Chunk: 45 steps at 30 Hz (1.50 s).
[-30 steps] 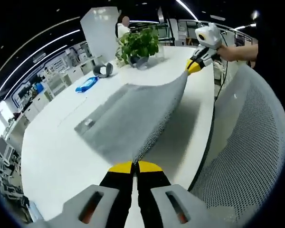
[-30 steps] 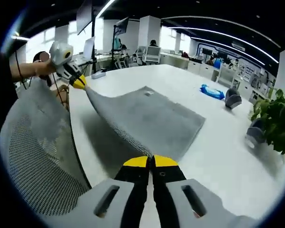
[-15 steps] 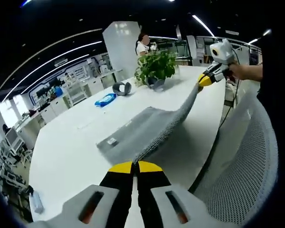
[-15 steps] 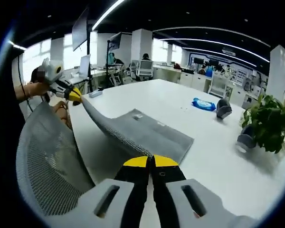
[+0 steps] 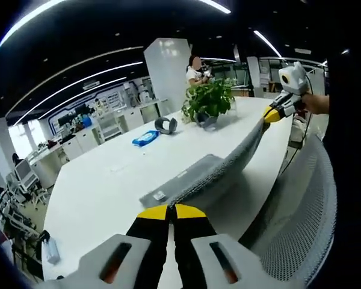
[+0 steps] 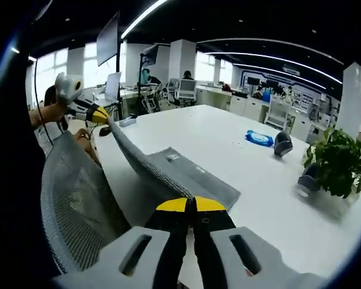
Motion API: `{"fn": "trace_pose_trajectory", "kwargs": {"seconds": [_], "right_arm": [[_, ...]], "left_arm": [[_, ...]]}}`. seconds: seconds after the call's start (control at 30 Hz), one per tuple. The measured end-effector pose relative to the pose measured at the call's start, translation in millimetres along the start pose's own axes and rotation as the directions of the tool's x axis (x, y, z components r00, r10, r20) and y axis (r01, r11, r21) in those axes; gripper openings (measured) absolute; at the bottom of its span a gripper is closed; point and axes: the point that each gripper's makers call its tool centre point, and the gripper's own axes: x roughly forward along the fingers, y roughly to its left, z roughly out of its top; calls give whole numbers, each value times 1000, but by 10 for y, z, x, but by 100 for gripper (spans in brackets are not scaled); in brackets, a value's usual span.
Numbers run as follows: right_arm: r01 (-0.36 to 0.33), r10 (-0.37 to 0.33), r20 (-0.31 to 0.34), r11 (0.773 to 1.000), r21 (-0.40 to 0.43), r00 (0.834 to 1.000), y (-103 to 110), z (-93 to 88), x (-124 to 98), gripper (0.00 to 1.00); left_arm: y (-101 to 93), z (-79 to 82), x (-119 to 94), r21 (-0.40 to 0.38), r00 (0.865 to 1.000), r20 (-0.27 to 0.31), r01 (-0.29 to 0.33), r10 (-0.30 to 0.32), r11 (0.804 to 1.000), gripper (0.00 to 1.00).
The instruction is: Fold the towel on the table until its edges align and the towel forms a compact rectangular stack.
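Over the near edge of the white table (image 5: 102, 192), the grey towel (image 5: 195, 180) hangs stretched between the two tools, its far half lying flat on the tabletop. Left gripper (image 5: 171, 212) has its yellow-tipped jaws pressed together on one corner; right gripper (image 6: 189, 205) is clamped likewise on the other. The cloth looks nubby and looped. A mesh chair back (image 6: 78, 205) stands just beside the lifted edge, and a potted plant (image 5: 207, 102) sits farther along the table.
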Motion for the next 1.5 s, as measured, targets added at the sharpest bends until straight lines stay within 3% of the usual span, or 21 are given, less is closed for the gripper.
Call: {"fn": "trace_pose_trajectory", "kwargs": {"seconds": [0.17, 0.37, 0.5, 0.67, 0.77, 0.9, 1.33, 1.5], "right_arm": [[4, -4, 21, 1000, 1, 1000, 1, 121, -99, 0], [-5, 4, 40, 1000, 22, 999, 1, 161, -118, 0], [3, -3, 15, 1000, 9, 1000, -59, 113, -47, 0], [-8, 8, 0, 1000, 21, 1000, -134, 129, 105, 0], [6, -6, -42, 1000, 3, 999, -209, 60, 239, 0], [1, 2, -59, 998, 61, 998, -317, -13, 410, 0], [-23, 23, -170, 1000, 1, 985, -587, -222, 818, 0], [-42, 46, -190, 999, 25, 981, -712, -325, 1013, 0]], "left_arm": [[-43, 73, -134, 5, 1000, 16, -3, 3, 1000, 2], [-57, 51, -154, 32, 1000, -8, 7, -7, 999, 2], [-57, 40, -62, 32, 1000, -16, 22, -21, 999, 2], [51, -72, 79, 67, 995, -97, -1, 7, 998, 2], [58, -99, 178, 55, 993, -115, 8, -2, 998, 2], [126, -167, 311, 32, 989, -149, 23, -18, 999, 2], [338, -198, 807, 17, 979, -198, 48, -43, 999, 2], [405, -275, 989, 3, 975, -213, 65, -63, 998, 2]]}}
